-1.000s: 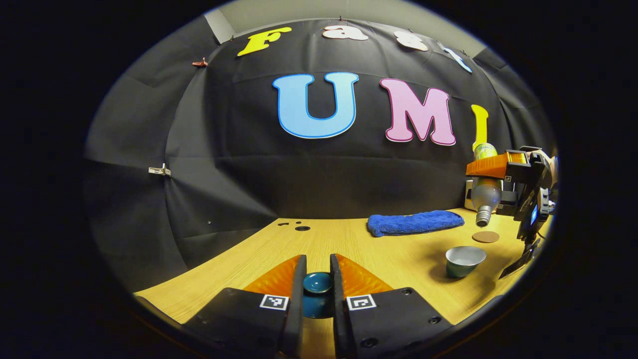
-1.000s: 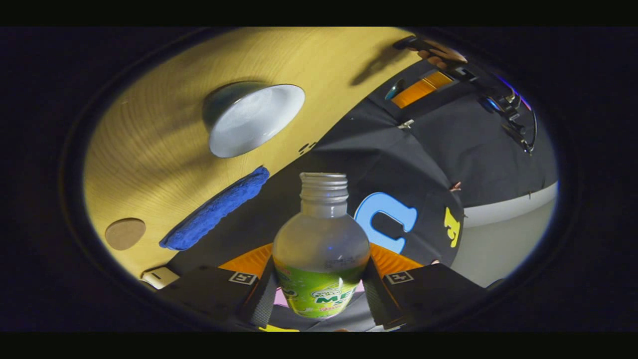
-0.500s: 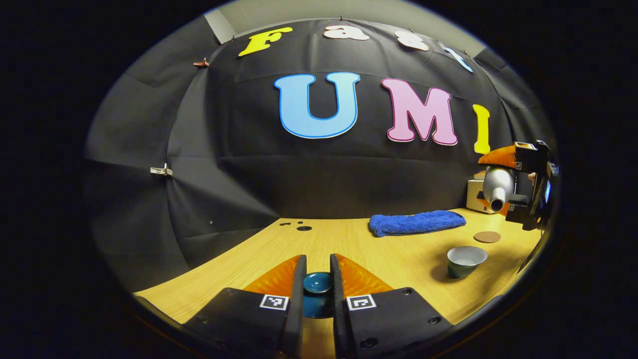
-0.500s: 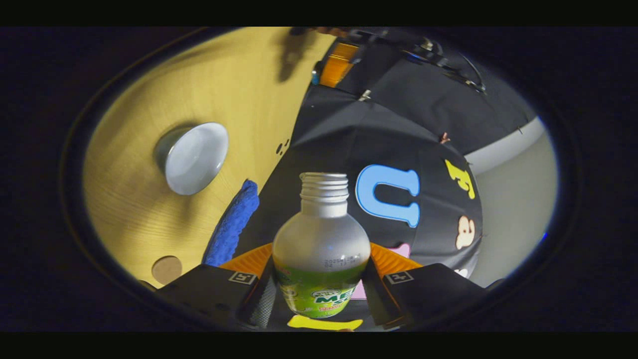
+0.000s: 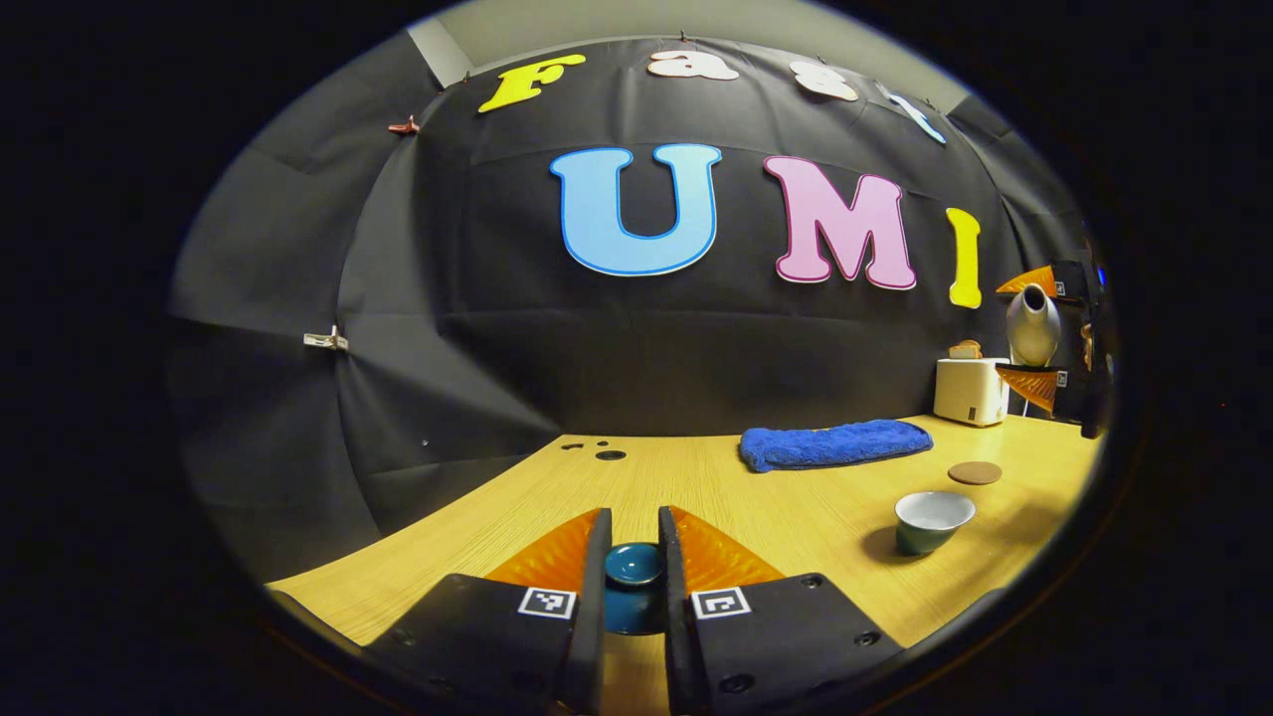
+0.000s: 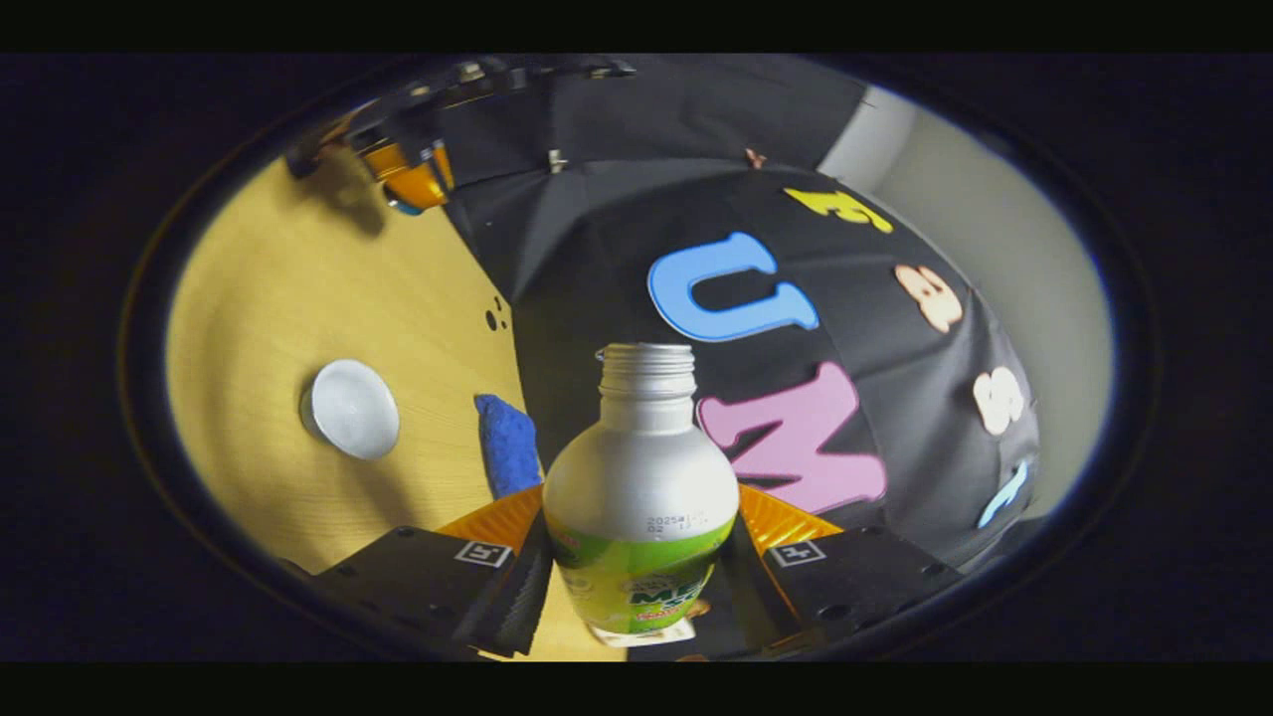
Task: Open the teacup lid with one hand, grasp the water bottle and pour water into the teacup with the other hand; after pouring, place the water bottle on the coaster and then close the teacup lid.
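Holding the water bottle [image 6: 640, 497] clamped between the two fingers of my right gripper [image 6: 636, 587], I keep its open, threaded neck pointing away from the tool, its long axis in line with the fingers. In the left gripper view the bottle hangs high at the far right, above the table [image 5: 696, 477]. The coaster [image 5: 975, 472], a thin brown disc, lies below it, just beyond the teacup [image 5: 933, 521], so the right gripper is plainly the nearer one for setting the bottle down. The cup is a small flared bowl, pale inside and dark green outside, standing open. My left gripper [image 5: 633, 577] is closed on the glossy teal lid [image 5: 634, 564], low over the pale wood-grain tabletop and well apart from the cup. A plush blue towel [image 5: 833, 444] lies folded by the wall.
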`<state>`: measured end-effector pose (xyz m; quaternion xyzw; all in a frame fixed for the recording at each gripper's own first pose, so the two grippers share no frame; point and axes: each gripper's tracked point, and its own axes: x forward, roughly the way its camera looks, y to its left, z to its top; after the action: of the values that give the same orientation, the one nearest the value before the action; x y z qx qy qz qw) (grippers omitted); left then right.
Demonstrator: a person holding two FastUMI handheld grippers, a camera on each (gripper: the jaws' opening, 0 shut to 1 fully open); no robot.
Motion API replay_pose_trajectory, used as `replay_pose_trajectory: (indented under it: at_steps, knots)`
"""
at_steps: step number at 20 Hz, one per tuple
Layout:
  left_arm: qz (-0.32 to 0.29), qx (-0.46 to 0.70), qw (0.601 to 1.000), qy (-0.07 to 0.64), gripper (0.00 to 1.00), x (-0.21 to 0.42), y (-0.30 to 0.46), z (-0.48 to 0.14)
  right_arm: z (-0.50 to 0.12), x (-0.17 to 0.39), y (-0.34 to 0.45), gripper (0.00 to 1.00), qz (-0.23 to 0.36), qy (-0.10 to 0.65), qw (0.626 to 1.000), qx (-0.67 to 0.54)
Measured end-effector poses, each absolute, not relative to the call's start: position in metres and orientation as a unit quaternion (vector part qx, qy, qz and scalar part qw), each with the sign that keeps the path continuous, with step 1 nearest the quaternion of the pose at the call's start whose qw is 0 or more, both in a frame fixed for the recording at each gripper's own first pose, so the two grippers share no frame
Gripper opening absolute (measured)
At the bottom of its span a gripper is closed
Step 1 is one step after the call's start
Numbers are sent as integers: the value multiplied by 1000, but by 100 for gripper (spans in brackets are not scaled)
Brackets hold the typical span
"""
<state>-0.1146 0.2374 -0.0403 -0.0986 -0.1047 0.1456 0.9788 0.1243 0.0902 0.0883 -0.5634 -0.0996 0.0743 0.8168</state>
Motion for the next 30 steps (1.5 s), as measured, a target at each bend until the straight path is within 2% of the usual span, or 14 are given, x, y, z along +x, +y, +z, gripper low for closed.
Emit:
replay_pose_trajectory:
  at_steps: [5, 9, 13, 18, 20, 23, 25, 26, 30]
  knots:
    - [150, -98, 978, -104, 28, -115, 239, -40, 101, 123, 65, 78, 88, -44, 932, -348]
    - [153, -98, 978, -104, 28, -115, 239, -40, 113, 141, 49, 78, 100, -21, 975, -195]
    - [153, -98, 978, -104, 28, -116, 239, -40, 122, 163, 28, 78, 92, -30, 992, -84]
    - [151, -99, 978, -104, 28, -115, 238, -41, 83, 201, -1, 79, 80, -15, 995, -52]
    - [147, -99, 979, -104, 28, -115, 237, -41, 55, 216, -5, 79, 86, 14, 996, -32]
    - [147, -98, 979, -104, 28, -115, 237, -40, 20, 232, -28, 80, 60, 43, 997, -16]
    - [147, -98, 979, -104, 28, -115, 237, -41, 9, 236, -33, 76, 56, 53, 997, 12]
    - [146, -98, 979, -104, 28, -115, 237, -41, 7, 236, -36, 80, 53, 51, 997, 24]
    - [146, -98, 979, -104, 28, -116, 237, -41, 1, 240, -46, 81, 35, 40, 998, 18]
